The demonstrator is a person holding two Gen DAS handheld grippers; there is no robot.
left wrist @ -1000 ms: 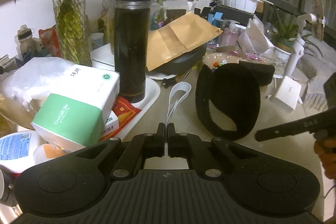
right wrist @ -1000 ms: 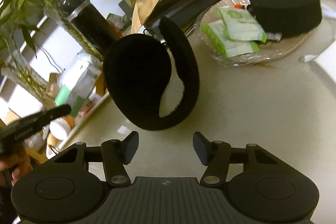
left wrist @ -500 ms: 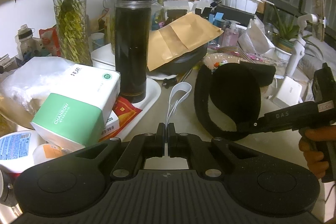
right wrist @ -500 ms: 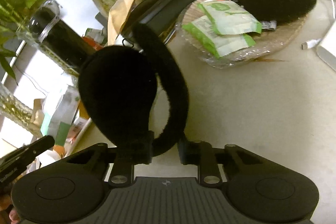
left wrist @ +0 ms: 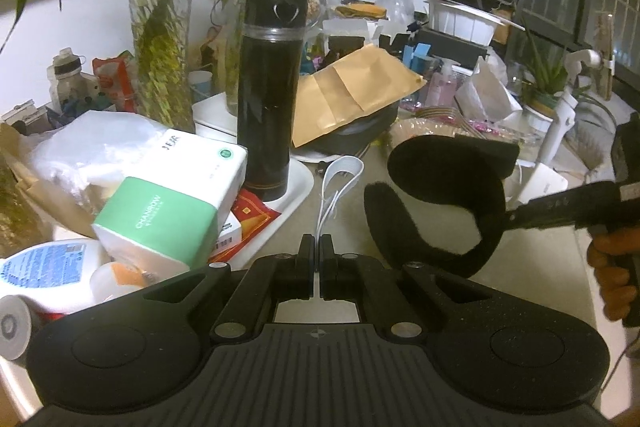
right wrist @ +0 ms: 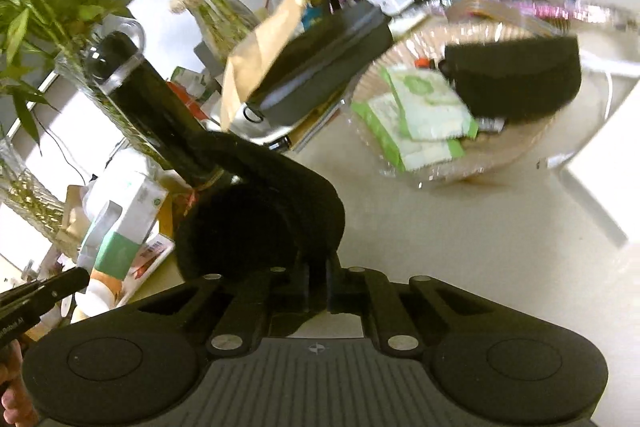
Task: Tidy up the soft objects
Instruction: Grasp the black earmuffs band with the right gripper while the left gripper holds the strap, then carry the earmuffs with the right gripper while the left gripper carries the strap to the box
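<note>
The right gripper (right wrist: 318,285) is clenched on the band of the black fleece earmuffs (right wrist: 260,215), which hang from it just above the desk (right wrist: 440,235), close beside the tall black flask (left wrist: 270,91). The hold is on one narrow stretch of soft band, so the pile could creep out of the pads, and the loose ear cup, swinging on the way, could clip the flask or brush the tissue pack (left wrist: 172,203) stacked at the clutter's edge. The left gripper (left wrist: 316,259) is clenched too, pinching a thin white strap (left wrist: 340,179) that lies looped on the desk; a pull on it might drag the strap under the earmuffs or snag them. The likely destination, judging by its contents, is the clear tray (right wrist: 520,163) holding another black soft piece (right wrist: 516,83) and green wipe packets (right wrist: 420,115); a careless drop there could spill over its low rim.
</note>
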